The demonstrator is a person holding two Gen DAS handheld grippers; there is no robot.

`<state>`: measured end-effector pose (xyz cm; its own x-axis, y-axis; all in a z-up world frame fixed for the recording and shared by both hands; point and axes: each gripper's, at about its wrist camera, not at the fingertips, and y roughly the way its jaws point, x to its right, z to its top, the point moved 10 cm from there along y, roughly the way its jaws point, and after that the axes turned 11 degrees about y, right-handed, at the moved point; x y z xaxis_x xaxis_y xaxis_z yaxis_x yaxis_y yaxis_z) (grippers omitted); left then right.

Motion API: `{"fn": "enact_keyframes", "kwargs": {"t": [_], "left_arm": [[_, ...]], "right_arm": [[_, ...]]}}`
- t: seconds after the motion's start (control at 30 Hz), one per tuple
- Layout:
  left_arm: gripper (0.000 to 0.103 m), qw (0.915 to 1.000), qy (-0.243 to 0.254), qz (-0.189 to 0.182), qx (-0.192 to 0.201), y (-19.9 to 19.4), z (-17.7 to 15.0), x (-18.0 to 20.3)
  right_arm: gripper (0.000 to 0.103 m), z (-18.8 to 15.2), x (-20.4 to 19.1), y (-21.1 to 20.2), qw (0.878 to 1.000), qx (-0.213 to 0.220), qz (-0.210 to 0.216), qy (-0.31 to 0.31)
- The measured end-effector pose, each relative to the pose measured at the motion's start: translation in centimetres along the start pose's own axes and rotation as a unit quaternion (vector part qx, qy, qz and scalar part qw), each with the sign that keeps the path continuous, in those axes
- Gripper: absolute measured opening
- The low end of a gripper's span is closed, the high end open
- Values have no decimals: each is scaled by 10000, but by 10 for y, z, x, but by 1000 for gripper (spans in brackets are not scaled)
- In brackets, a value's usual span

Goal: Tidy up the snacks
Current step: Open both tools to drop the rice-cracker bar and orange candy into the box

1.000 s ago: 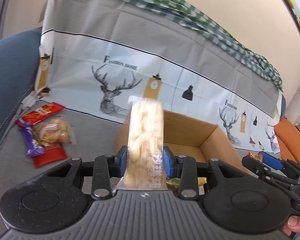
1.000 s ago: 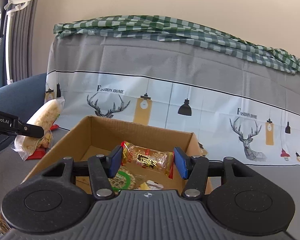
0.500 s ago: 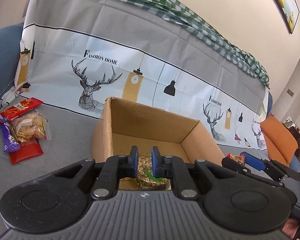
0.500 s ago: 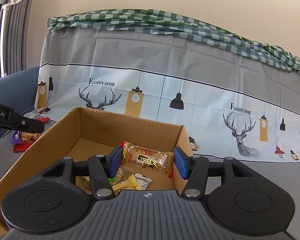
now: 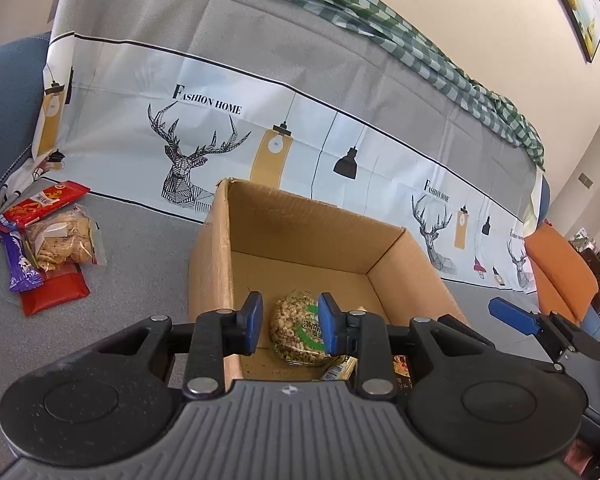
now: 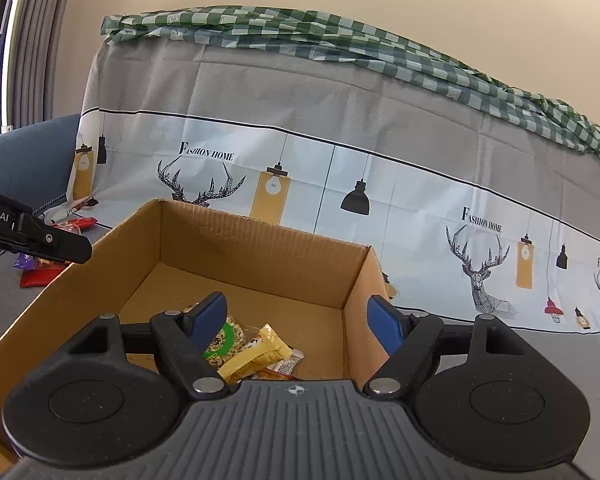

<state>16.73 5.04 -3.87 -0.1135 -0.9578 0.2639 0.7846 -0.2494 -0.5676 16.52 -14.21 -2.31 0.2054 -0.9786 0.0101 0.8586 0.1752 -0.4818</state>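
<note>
We see both grippers over the open cardboard box, which stands on the grey cover in front of the deer-print cloth. The left gripper has just been opening its jaws; the fingers stand a little apart with nothing pinched, and the round green-label snack lies on the box floor below them. The right gripper has also just been opening; its fingers are spread wide and empty. Under it lies a yellow packet beside the round snack. More snacks lie in a small pile left of the box, apart from it.
</note>
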Motion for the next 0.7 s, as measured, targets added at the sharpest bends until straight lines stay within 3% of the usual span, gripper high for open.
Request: {"fn": "enact_keyframes", "kwargs": {"t": [0.7], "left_arm": [[33,10000,-86,42,6,-2,0,-4]], "right_arm": [[79,-3,-6,1,9998,15,-64,-201]]}}
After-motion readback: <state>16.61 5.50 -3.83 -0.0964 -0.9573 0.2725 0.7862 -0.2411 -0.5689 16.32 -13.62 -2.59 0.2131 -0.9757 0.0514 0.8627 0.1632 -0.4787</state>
